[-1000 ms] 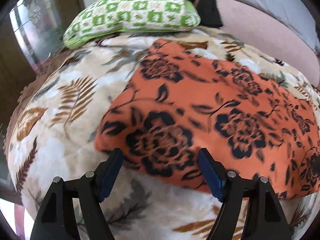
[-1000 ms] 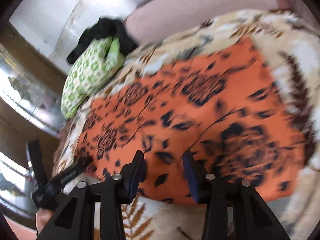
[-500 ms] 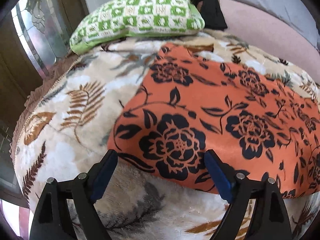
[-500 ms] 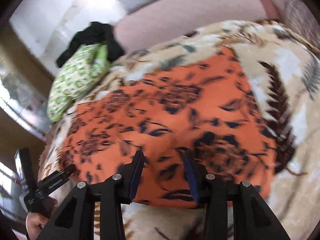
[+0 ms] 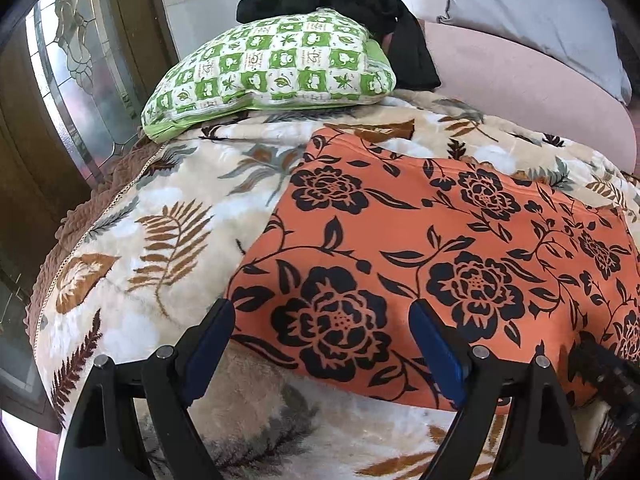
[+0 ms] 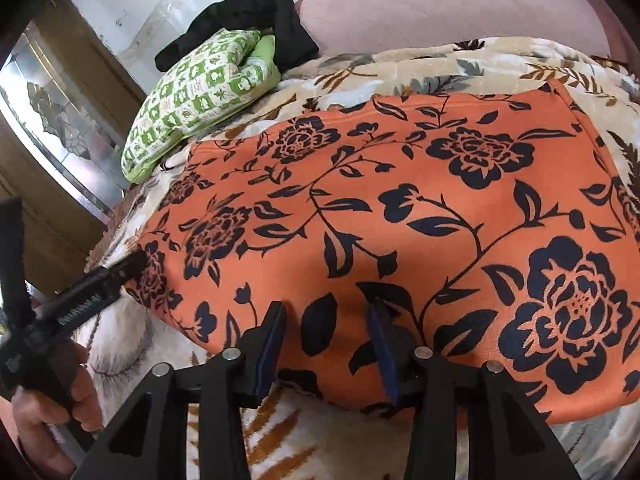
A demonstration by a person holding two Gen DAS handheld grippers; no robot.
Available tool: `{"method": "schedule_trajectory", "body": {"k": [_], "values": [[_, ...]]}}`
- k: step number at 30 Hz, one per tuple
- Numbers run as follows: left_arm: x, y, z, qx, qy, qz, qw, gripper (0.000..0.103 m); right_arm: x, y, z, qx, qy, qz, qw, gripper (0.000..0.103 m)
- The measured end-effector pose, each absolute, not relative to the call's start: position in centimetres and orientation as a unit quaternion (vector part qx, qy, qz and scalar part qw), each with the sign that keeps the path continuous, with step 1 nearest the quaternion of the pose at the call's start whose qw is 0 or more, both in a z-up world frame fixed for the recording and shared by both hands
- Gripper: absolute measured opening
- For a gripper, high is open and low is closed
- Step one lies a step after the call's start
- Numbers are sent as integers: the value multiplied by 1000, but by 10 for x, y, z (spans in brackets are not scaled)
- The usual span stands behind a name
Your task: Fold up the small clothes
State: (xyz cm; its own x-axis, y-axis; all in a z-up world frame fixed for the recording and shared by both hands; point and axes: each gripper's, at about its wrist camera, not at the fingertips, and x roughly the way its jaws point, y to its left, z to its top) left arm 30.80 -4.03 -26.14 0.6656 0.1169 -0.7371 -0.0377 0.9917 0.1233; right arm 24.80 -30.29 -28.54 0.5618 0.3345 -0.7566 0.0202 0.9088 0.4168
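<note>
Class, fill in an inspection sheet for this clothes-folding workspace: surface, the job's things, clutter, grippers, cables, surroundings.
Surface: leaf-print blanket covering a bed.
Job's things: orange floral garment spread flat on the blanket.
Clutter: green checked pillow at the far end, black clothing heaped behind it.
Grippers: left hand-held gripper open at the garment's near-left corner; right hand-held gripper open over its near edge.
Cables: nothing seen.
Surroundings: leaded-glass wooden door to the left, pink cushion and grey pillow behind.
</note>
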Motion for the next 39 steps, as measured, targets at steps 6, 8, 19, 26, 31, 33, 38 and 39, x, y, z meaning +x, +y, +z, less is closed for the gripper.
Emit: {"method": "schedule_trajectory", "body": {"k": [6, 8, 19, 26, 31, 33, 38, 39], "values": [[308, -54, -261, 52, 402, 28, 914, 90, 241, -331, -268, 222, 413, 59, 882, 47], [309, -61, -262, 53, 403, 17, 914, 90, 241, -341, -262, 218, 404, 32, 888, 47], [332, -91, -300, 54, 469, -14, 882, 91, 248, -381, -284, 207, 443, -50, 871, 47], [324, -73, -274, 21, 438, -7, 898, 91, 237, -381, -270, 233, 420, -30, 876, 47], [336, -49, -298, 27, 481, 28, 876, 92, 238, -358, -263, 215, 416, 4, 884, 47], [335, -43, -292, 7, 480, 16, 877, 92, 246, -345, -278, 201, 460, 19, 865, 47], [317, -15, -271, -27, 458, 38, 888, 92, 241, -330, -269, 171, 449, 21, 877, 47], [313, -5, -270, -47, 458, 42, 887, 92, 237, -331, -263, 186, 438, 34, 879, 47]]}}
